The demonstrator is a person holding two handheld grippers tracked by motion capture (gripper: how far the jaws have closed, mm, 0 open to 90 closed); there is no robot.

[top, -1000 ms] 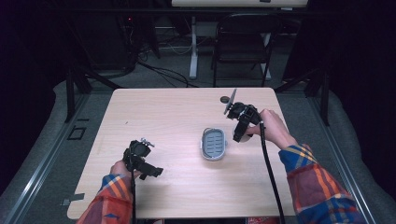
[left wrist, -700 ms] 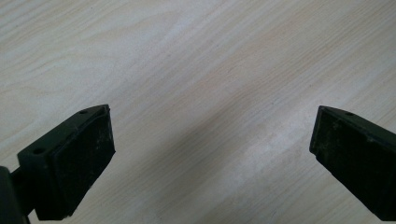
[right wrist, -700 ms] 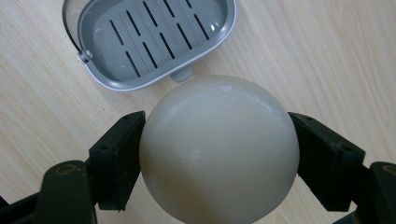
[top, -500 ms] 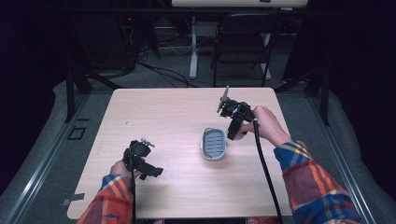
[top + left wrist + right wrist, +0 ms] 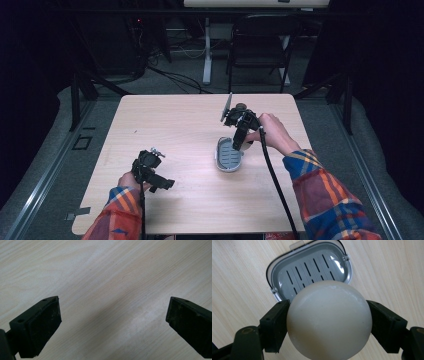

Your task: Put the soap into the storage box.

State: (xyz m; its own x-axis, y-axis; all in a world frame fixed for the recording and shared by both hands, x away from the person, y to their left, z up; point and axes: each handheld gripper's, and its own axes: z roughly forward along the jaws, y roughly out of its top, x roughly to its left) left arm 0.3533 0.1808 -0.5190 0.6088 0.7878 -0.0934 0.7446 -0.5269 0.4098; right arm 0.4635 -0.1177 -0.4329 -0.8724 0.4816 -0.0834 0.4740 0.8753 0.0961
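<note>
Lab-like recording space: bare wooden table [image 5: 190,125], black curtains [image 5: 30,55], floor cables [image 5: 175,82], folding chair [image 5: 260,45].

Pale matt wood-grain worktop [image 5: 105,277]; glossy grey plastic slotted tray [image 5: 312,267]; smooth, faintly shiny cream ball [image 5: 329,320]; matt black claw pads [image 5: 45,325].

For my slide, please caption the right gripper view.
Right gripper holds a white soap above the grey soap dish.

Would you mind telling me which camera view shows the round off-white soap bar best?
The right gripper view: the round off-white soap bar looms large there, clamped between the right gripper's fingers above the grey slotted soap dish. In the high view the gripper hides it. The left gripper view faces bare tabletop.
</note>
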